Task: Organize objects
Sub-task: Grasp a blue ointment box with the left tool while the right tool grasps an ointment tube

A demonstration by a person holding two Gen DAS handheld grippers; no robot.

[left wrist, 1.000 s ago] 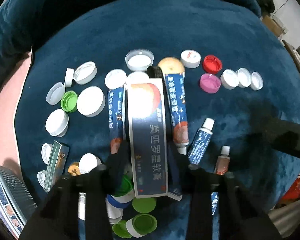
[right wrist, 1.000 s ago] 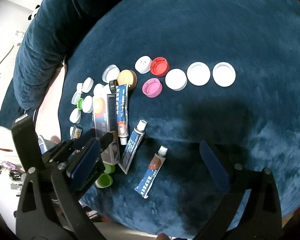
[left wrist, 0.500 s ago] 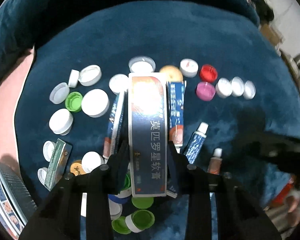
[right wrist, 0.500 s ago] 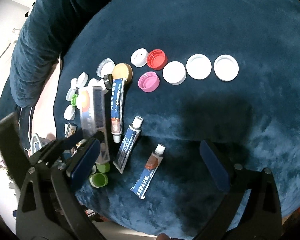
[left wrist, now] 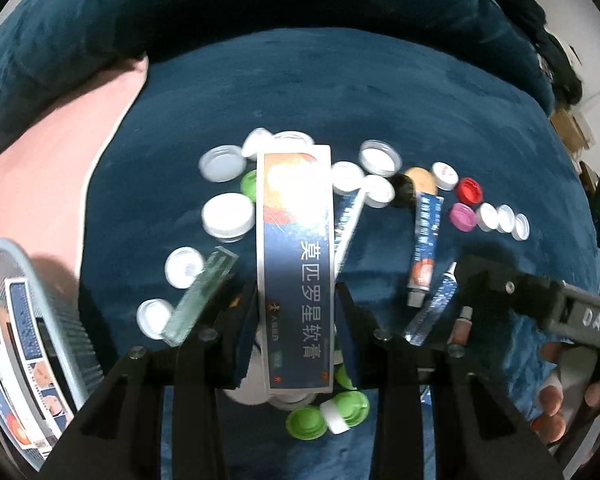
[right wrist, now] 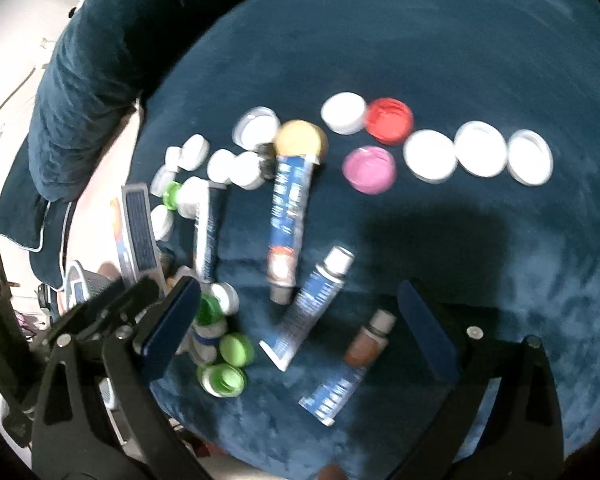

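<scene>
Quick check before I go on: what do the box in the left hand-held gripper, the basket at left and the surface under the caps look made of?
The long box in the left hand-held gripper looks like glossy printed cardboard: flat faces, sharp edges, a glare patch. The basket looks like fine mesh, probably metal; its rim material is unclear. The blue surface looks like plush velvety fabric: matte, with brushed shading.

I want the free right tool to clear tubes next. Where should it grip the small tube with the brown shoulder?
Probably across the flat body of the brown-shouldered tube, mid-length, coming from above. It lies flat and apart from its neighbours, between the open right tool's fingers.
</scene>
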